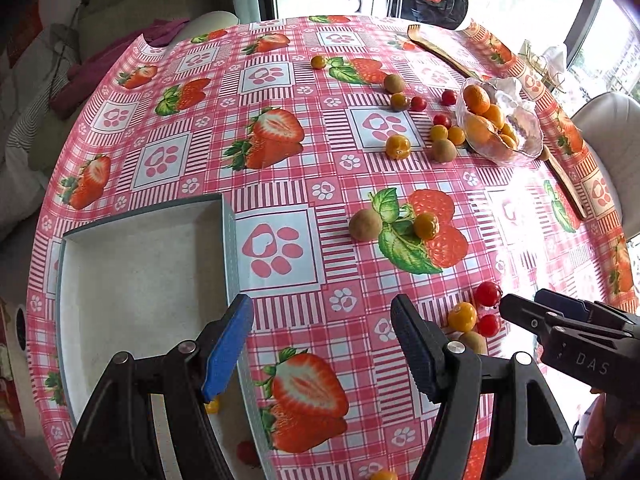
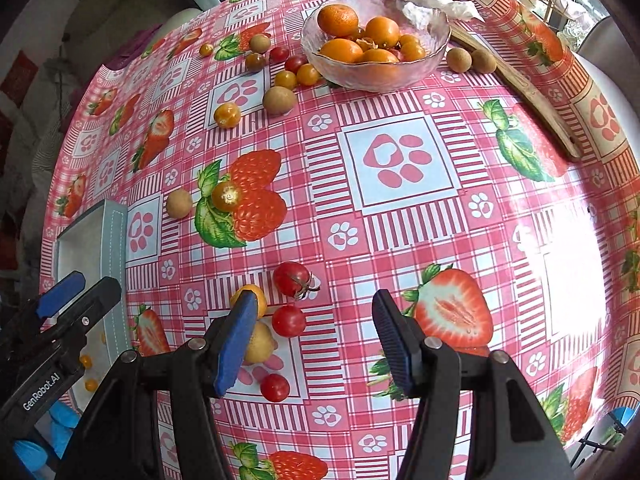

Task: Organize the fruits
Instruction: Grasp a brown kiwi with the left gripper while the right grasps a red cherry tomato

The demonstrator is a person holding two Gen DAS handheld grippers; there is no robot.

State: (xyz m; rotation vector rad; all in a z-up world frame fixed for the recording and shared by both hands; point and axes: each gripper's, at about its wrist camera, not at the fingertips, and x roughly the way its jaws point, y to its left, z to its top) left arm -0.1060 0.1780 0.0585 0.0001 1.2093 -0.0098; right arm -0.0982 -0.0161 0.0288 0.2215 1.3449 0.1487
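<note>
Small fruits lie scattered on a strawberry-print tablecloth: red cherry tomatoes (image 2: pixel 291 278), yellow-orange ones (image 2: pixel 227 196) and brown longans (image 2: pixel 179 203). A glass bowl (image 2: pixel 374 76) at the far side holds oranges (image 2: pixel 338 20). A grey tray (image 1: pixel 140 280) sits at the near left, with a small yellow fruit (image 1: pixel 212 406) in it. My left gripper (image 1: pixel 322 344) is open and empty above the tray's right wall. My right gripper (image 2: pixel 312 340) is open and empty, with a red tomato (image 2: pixel 289 321) just ahead of its left finger. It also shows in the left wrist view (image 1: pixel 520 312).
A long wooden utensil (image 2: pixel 516 80) lies behind the bowl, with crumpled paper (image 2: pixel 436 4) beside it. Two longans (image 2: pixel 472 60) rest against the utensil. Chairs and a sofa surround the table. Bright glare falls on the cloth at the right (image 2: pixel 568 276).
</note>
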